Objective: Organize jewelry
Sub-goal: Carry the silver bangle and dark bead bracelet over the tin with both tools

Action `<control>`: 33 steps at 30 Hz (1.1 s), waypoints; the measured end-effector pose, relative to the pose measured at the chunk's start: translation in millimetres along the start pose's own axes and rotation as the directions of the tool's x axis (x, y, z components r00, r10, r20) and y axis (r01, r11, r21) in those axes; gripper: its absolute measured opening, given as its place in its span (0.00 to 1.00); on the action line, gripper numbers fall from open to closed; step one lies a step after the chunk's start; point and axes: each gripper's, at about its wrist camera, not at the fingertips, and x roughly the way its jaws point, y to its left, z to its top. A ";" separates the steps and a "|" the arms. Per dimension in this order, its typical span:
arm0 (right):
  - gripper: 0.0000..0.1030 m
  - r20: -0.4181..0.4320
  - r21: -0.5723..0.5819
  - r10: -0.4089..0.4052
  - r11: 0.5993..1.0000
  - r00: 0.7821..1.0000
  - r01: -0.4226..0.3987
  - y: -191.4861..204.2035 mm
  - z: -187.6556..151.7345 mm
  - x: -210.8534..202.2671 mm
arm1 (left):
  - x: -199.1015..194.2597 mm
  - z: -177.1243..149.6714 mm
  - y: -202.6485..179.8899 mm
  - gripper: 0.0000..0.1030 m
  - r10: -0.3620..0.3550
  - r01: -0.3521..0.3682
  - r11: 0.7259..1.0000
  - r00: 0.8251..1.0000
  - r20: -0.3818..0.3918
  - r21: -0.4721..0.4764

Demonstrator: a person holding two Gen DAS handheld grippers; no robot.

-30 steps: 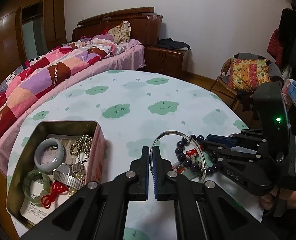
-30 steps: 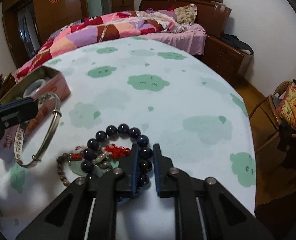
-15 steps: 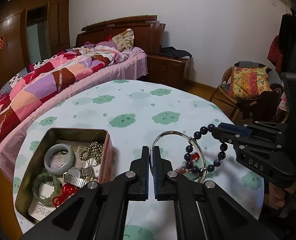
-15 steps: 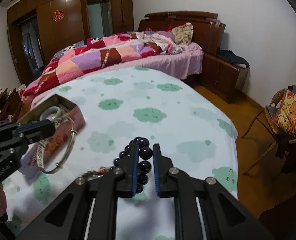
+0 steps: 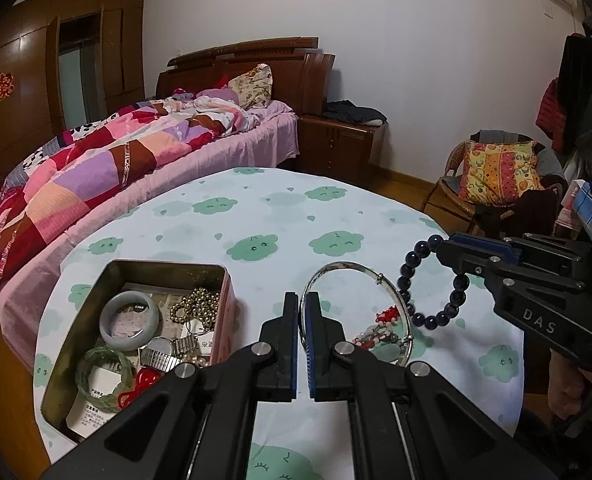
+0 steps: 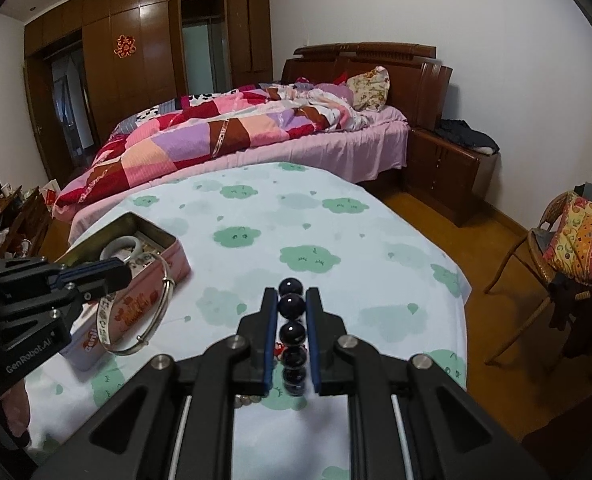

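Since a second ago: both grippers have risen off the table; the dark bead bracelet, then lying on the jewelry pile, now hangs in the air.
Right gripper: jaws narrowed onto the dark bead bracelet, pads pressing a bead from each side; the loop dangles free below, clear of the cloth.
Left gripper: jaws pinched together on the thin rim of the silver bangle, which stands tilted up from the fingertips; its far edge looks lifted, though whether it brushes the pile beneath is hard to tell.
Left on the table: a small tangle of red cord and pale beads with a green pendant, under and behind the bangle.
Tin box: open, just left of the left gripper, already holding two jade bangles, a gold bead string, a watch and a red knot.
Table: round, under a cloud-print cloth.
Step in hand: carrying both pieces toward the box, as I judge it.
Next move calls for: swinging each piece over the rim, then letting go low so beads do not catch the edge; the bangle is nearer and should go first.
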 end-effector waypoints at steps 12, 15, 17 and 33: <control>0.15 0.043 -0.032 0.028 0.999 0.999 -0.026 18.1 10.2 -12.8 | -4.6 0.3 6.7 0.02 0.015 -0.015 1.000 1.000 0.004 -0.009; 0.15 0.044 -0.042 0.039 0.998 0.998 -0.037 23.8 11.6 -12.6 | -5.8 -0.2 9.2 0.02 0.018 -0.018 1.000 1.000 0.004 -0.014; 0.15 0.043 -0.057 0.047 0.997 0.998 -0.045 30.8 13.8 -11.1 | -6.9 -0.3 11.1 0.02 0.023 -0.023 1.000 1.000 0.006 -0.016; 0.15 0.057 -0.160 0.120 0.981 0.991 -0.110 80.4 35.6 -6.6 | -22.9 -0.7 58.2 0.02 0.083 -0.080 0.991 0.996 0.028 -0.104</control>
